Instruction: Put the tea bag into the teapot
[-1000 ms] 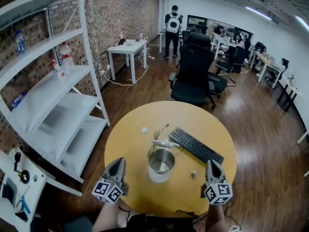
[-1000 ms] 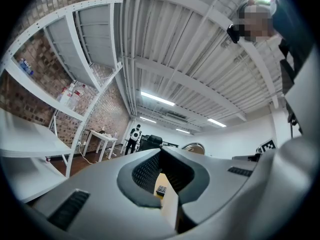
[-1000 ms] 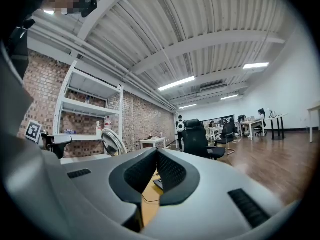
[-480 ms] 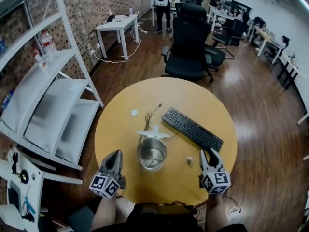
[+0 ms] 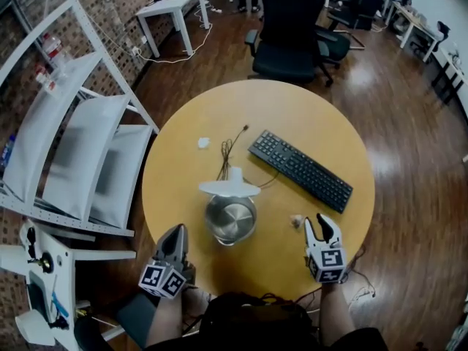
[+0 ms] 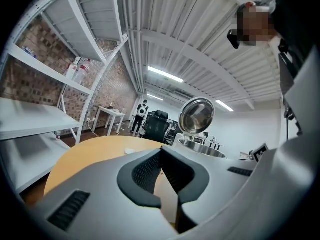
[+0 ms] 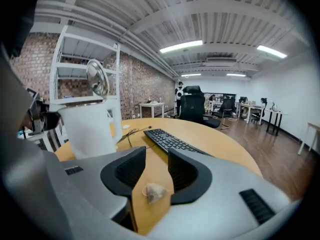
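Note:
The steel teapot [image 5: 230, 219] stands on the round wooden table [image 5: 307, 115] near its front, its white lid [image 5: 229, 189] flipped open. A small tan tea bag [image 5: 296, 220] lies on the table to its right. My right gripper [image 5: 322, 223] is just right of the bag, jaws open. In the right gripper view the tea bag [image 7: 155, 192] shows in the gap of the gripper [image 7: 156, 156], untouched, with the teapot [image 7: 90, 129] to the left. My left gripper [image 5: 178, 234] hovers left of the pot, shut and empty [image 6: 161, 151]; the teapot [image 6: 200, 149] is ahead on its right.
A black keyboard [image 5: 300, 170] lies diagonally behind the tea bag, with a dark cable [image 5: 228, 152] and a small white scrap [image 5: 203, 142] behind the pot. White shelving [image 5: 80, 145] stands to the left, an office chair [image 5: 292, 35] beyond the table.
The right gripper's jaws have gone from shut to open. The head view has tilted further down, so the table sits higher in the frame. Both grippers stay near the front edge.

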A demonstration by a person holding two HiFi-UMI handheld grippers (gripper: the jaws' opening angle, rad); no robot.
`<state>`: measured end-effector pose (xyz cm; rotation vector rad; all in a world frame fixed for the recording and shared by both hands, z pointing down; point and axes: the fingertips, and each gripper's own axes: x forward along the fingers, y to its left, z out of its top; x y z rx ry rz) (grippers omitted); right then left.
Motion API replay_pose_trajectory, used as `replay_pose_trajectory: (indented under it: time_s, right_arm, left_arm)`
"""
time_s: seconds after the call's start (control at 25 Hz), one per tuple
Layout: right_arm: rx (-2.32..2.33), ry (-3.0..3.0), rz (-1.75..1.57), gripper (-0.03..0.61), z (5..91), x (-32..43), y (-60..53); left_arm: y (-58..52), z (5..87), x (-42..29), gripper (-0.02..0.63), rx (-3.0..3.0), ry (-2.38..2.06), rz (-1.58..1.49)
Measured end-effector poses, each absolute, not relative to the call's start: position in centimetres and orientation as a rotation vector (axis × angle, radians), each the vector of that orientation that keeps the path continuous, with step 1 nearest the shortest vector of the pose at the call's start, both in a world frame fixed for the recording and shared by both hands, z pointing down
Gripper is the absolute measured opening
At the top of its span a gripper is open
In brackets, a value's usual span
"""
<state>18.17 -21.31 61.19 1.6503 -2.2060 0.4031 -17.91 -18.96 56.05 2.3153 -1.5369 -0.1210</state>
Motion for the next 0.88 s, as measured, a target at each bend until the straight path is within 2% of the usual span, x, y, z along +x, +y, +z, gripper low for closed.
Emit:
replay_pose_trajectory:
  time_s: [0.32,0.88]
  right_arm:
    - [1.544,-2.120,0.536,0.158,67.6,18.0,-21.7]
    - [1.360,-2.096,0.573,0.156,73.0,16.6,-22.0]
  left_arm:
    - [-18.8,58.2,-17.2,-0.007,2.236,-1.551,-0.066]
    - [-18.7,60.2,-15.8,-0.006,2.178,-1.546,-0.005]
